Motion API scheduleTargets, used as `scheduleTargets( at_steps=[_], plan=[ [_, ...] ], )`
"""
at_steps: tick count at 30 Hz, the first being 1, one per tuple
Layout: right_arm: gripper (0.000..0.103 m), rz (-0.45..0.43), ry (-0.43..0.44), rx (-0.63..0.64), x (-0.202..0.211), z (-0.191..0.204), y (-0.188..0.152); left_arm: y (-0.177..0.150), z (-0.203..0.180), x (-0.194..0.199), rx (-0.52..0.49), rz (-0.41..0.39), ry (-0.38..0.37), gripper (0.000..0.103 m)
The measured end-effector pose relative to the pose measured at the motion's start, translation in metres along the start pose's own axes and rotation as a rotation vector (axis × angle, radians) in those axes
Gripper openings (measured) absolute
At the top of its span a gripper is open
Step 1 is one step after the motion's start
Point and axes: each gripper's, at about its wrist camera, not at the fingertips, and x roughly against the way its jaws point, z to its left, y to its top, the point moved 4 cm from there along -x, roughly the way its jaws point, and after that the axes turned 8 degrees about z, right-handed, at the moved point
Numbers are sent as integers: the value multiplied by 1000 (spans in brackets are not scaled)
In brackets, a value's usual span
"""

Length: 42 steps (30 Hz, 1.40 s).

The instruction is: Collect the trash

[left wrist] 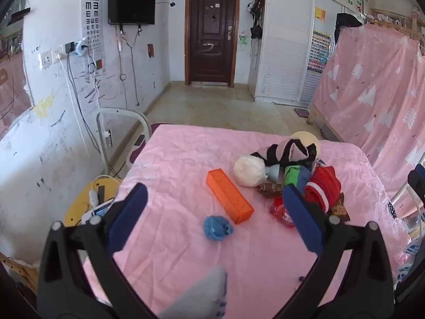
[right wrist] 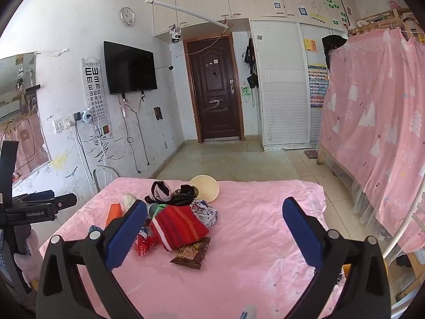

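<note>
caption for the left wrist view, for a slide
Open left gripper hovers over a pink sheet with orange box, blue wad and clutter.

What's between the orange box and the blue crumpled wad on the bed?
Nothing: bare pink sheet separates the orange box from the blue wad, seen in the left wrist view.

A dark television (right wrist: 129, 68) hangs beside an eye chart (right wrist: 95, 90) near the brown door (right wrist: 214, 87).
</note>
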Motion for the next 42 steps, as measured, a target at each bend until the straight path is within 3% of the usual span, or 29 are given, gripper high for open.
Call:
scheduleTargets(
  at_steps=[42],
  plan=[
    [92,-12,-12,16,2,1,6,1,10,-6,11,-1,4,97]
  ],
)
